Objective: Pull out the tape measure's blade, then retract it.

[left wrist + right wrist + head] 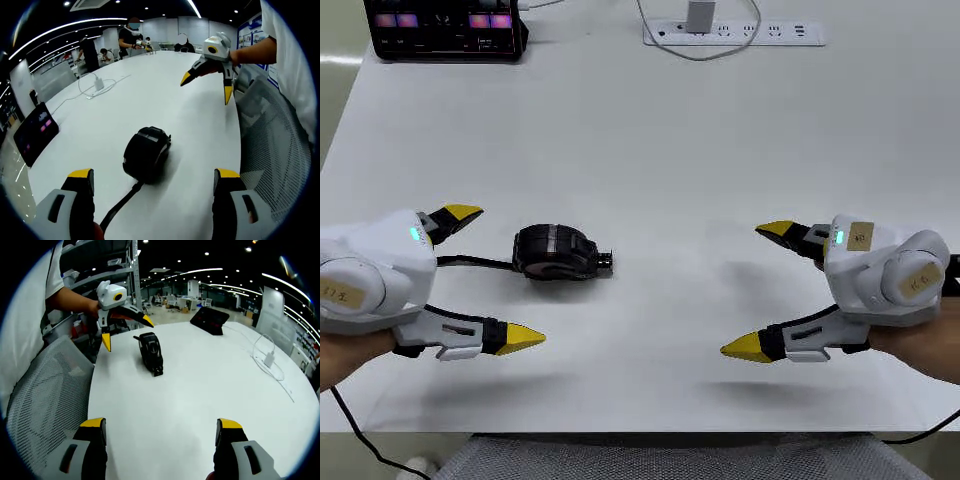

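Head view: the black tape measure lies on the white surface, with its blade tucked inside. The left gripper is just beside it, fingers wide open and holding nothing. The right gripper is well apart from it, wide open and empty too.

Left gripper view: the tape measure sits just ahead, between the yellow-tipped fingers.

Right gripper view: the tape measure lies far ahead, near the left gripper.

Open-plan lab-office, I noted: long white worktable, power strip at 12 o'clock, metal shelving, strip ceiling lights.
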The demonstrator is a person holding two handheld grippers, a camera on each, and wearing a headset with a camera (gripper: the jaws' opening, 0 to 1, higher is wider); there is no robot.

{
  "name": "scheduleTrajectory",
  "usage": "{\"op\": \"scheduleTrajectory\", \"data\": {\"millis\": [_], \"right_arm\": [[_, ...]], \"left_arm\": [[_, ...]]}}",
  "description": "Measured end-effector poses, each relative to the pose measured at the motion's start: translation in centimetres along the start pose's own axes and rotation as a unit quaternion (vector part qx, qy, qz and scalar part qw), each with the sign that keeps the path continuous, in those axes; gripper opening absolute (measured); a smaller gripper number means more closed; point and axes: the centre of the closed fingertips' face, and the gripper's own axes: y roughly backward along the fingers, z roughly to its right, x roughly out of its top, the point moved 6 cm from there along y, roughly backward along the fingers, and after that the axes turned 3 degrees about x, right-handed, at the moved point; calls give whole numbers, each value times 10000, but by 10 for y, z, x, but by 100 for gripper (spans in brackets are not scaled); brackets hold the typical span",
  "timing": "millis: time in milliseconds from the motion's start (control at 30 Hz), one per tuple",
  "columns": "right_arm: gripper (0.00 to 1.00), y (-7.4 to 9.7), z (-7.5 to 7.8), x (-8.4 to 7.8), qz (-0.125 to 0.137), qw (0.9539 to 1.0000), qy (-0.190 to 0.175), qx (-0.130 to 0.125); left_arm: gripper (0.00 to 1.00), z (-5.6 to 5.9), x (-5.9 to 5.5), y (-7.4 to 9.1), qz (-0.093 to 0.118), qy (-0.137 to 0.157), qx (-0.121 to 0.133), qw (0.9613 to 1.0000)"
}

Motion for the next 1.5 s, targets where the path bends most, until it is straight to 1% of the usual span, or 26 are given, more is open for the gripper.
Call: {"op": "scheduleTrajectory", "data": {"millis": [267,533,633,700,867,1033,1133,1200,1267,1367,1433,1500], "right_arm": [[89,-6,6,0,-84,9999,51,68],[88,-13,11,6,-108,9997,150,141],[88,-17,12,9,-108,9996,181,172],[88,-19,13,10,-113,9995,201,193],[88,-24,15,13,-126,9994,239,238],[88,-28,16,17,-116,9992,270,276],[88,-30,17,18,-116,9991,289,301],[88,-31,17,19,-123,9989,303,323],[88,-33,16,19,-141,9988,330,347],[88,-35,16,21,-140,9985,362,376],[88,-36,17,21,-133,9985,372,388],[88,-36,17,22,-128,9984,378,394]], "left_arm": [[96,-4,3,-6,-7,-105,-22,9999],[95,-4,3,-13,-94,-274,-100,9995],[93,-5,2,-16,-160,-346,-131,9992],[92,-4,4,-17,-187,-384,-145,9990],[90,-9,5,-21,-257,-426,-152,9986],[87,-12,5,-23,-342,-482,-147,9981],[83,-15,6,-24,-347,-531,-129,9979],[83,-16,6,-25,-388,-514,-157,9978],[81,-18,5,-26,-416,-573,-153,9974],[78,-19,4,-29,-539,-602,-193,9965],[77,-20,5,-31,-545,-611,-223,9964],[74,-19,5,-32,-559,-624,-275,9961]]}}
